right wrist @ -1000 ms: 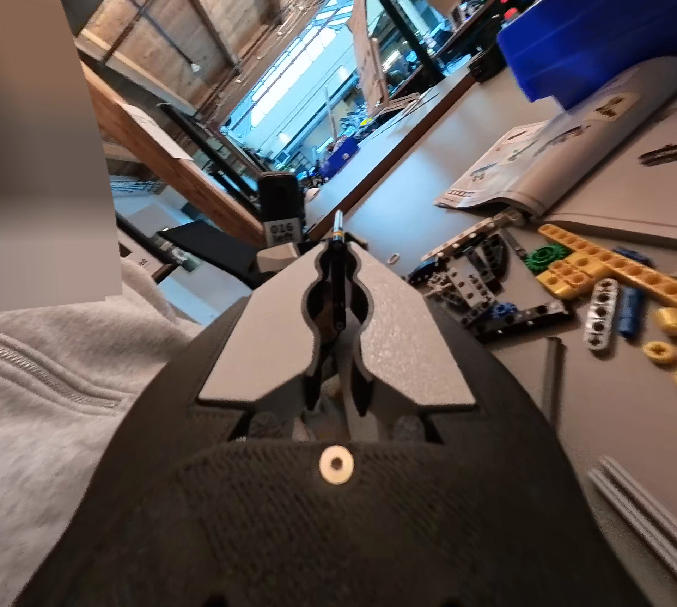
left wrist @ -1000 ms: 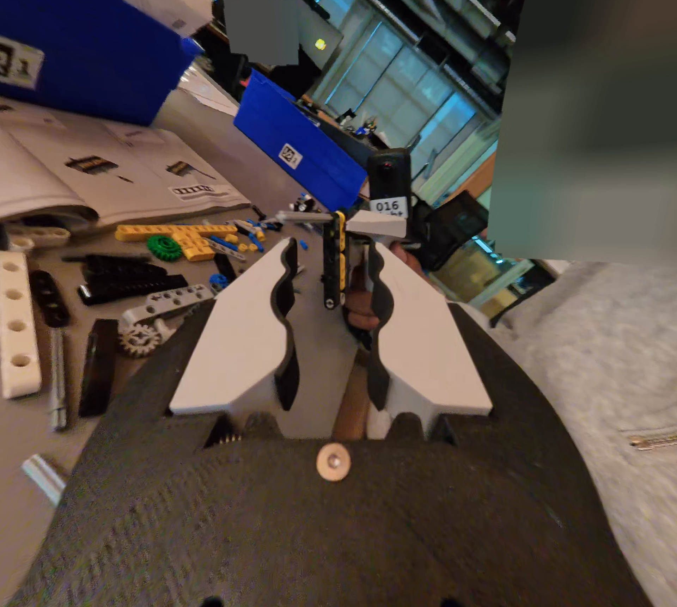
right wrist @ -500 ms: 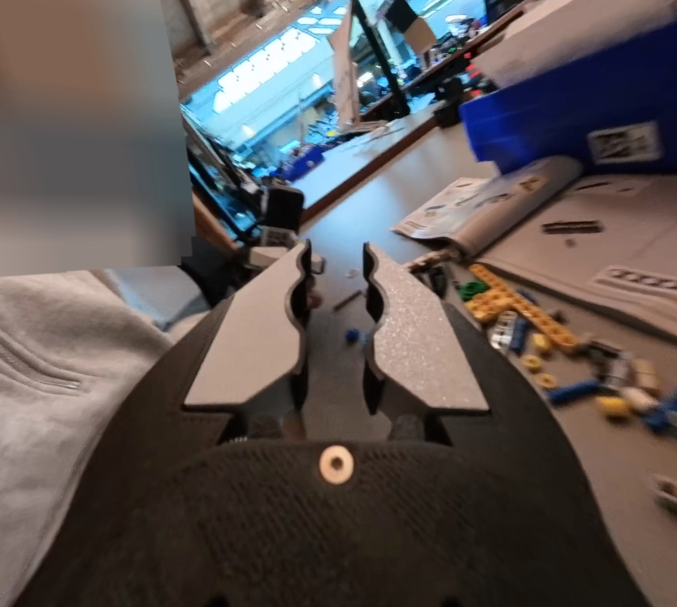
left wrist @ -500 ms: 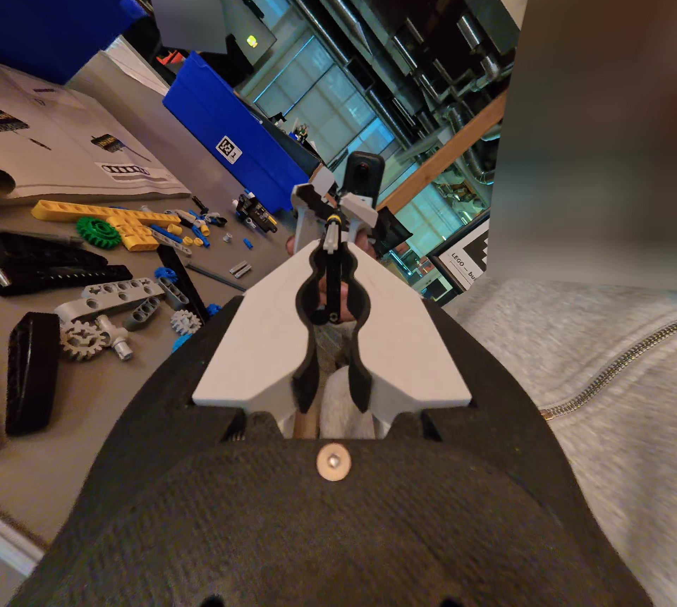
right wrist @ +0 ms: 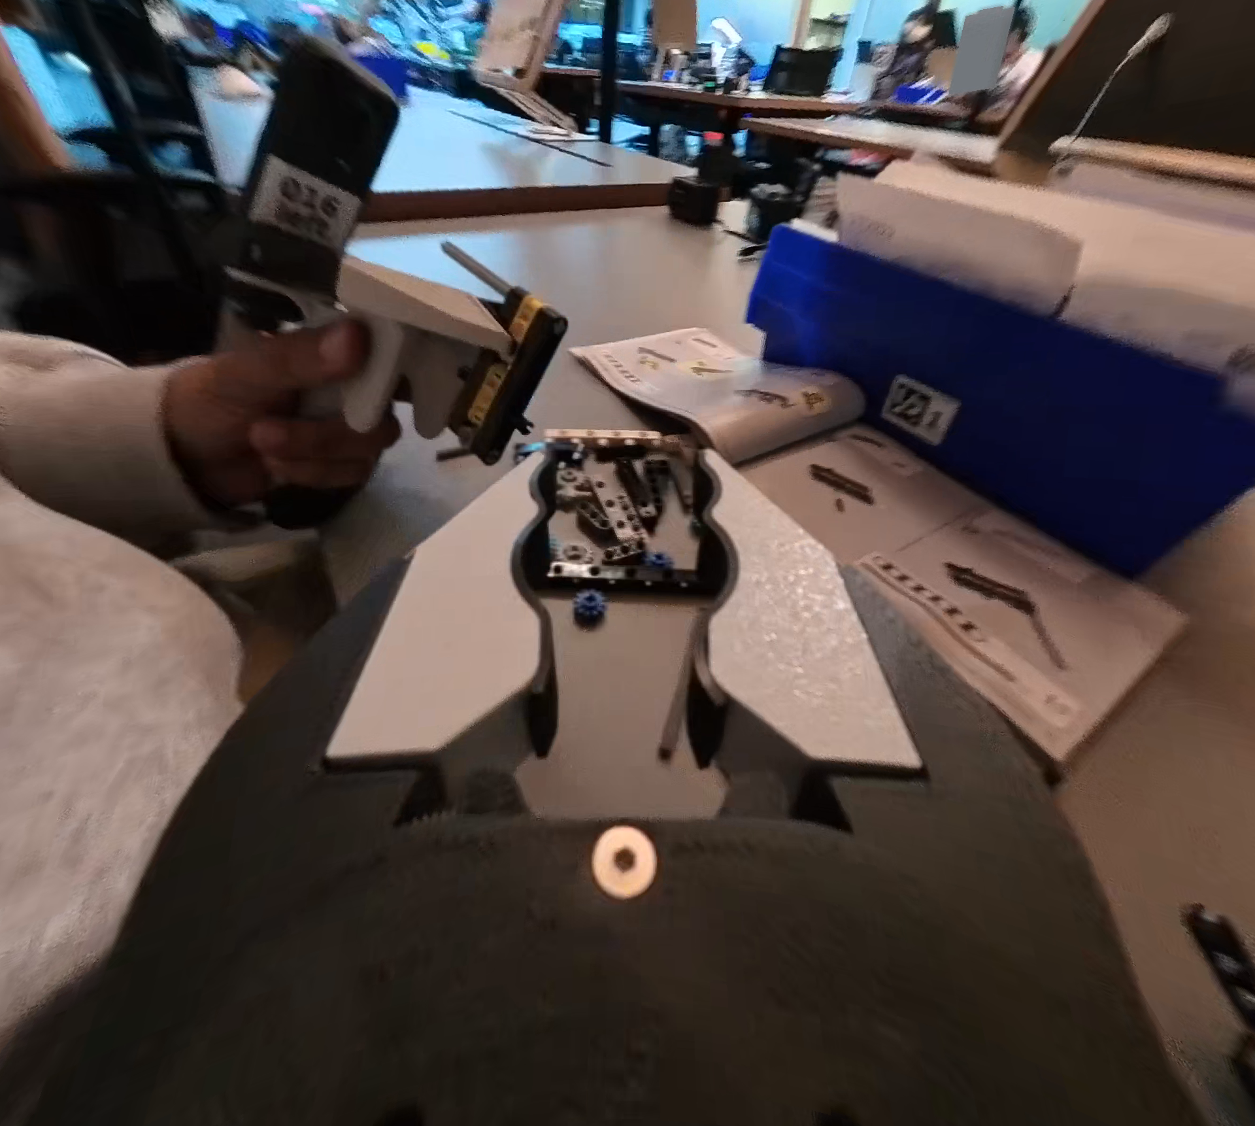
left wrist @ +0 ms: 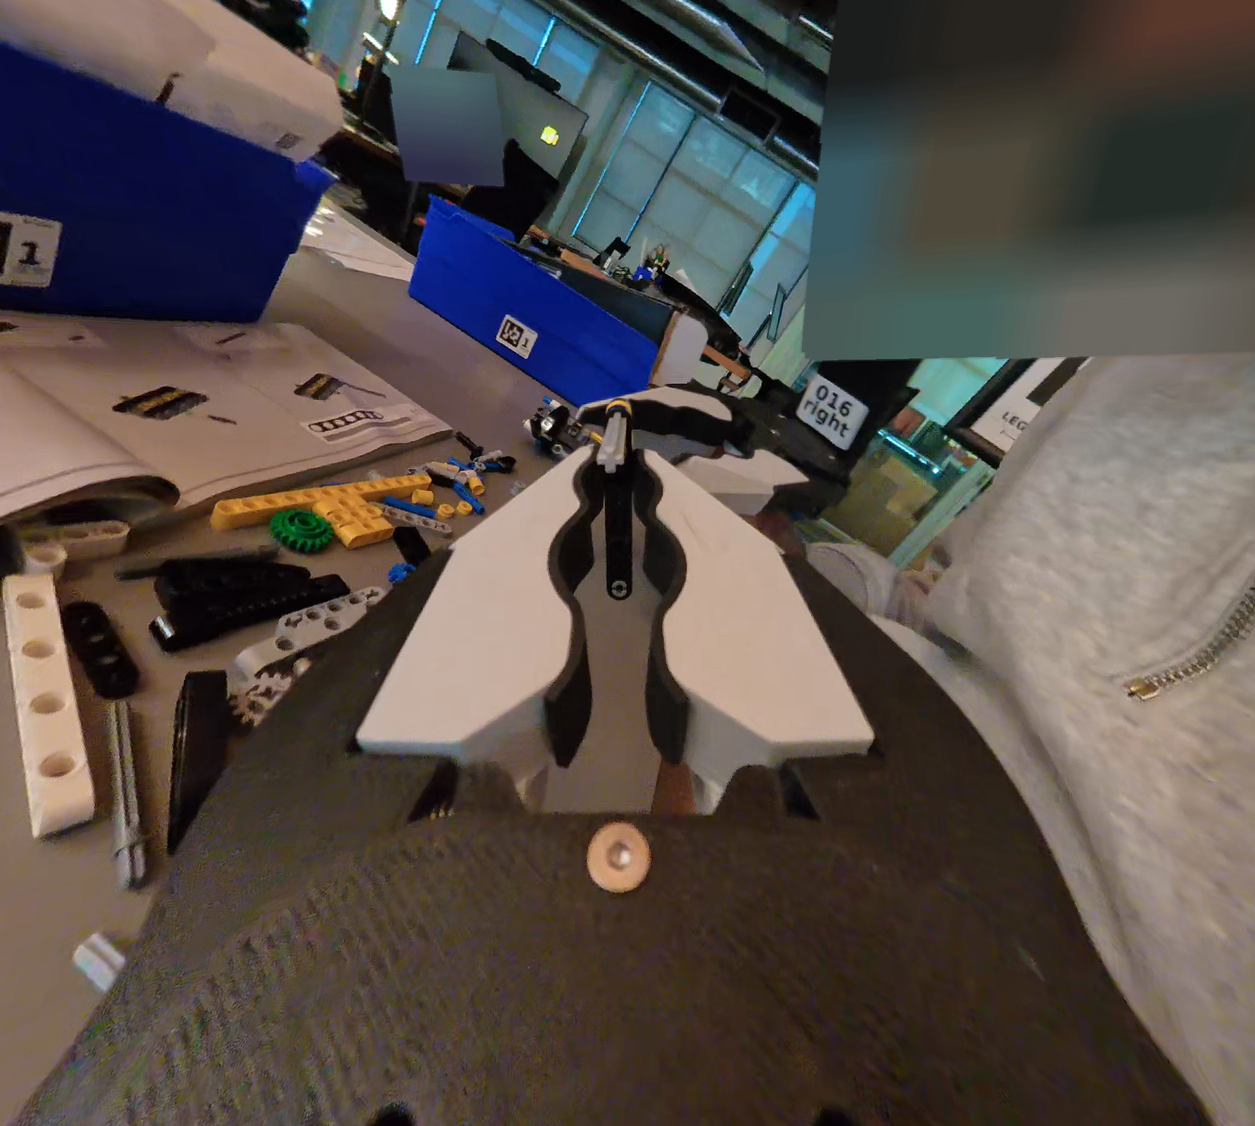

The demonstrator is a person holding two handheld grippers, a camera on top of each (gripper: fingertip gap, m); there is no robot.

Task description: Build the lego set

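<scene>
the left claw (left wrist: 616, 485) was clamped on a light, stiff black-and-yellow beam assembly (left wrist: 616, 523), probably best gripped mid-beam; the right claw (right wrist: 621, 523) was held wide and empty at frame centre.

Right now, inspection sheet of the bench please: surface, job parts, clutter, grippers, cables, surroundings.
Surface: grey table, mostly covered on the working side.
Job's things: black-and-yellow lego assembly with a grey rod, clamped off the table; open instruction booklet; yellow beams, green gear, black beams, white beam loose on the table.
Clutter: two blue bins, white boxes on one.
Grippers: left gripper shut on the assembly; right gripper open, empty, over the loose-parts pile.
Cables: nothing seen.
Surroundings: other desks, windows, people far off.
</scene>
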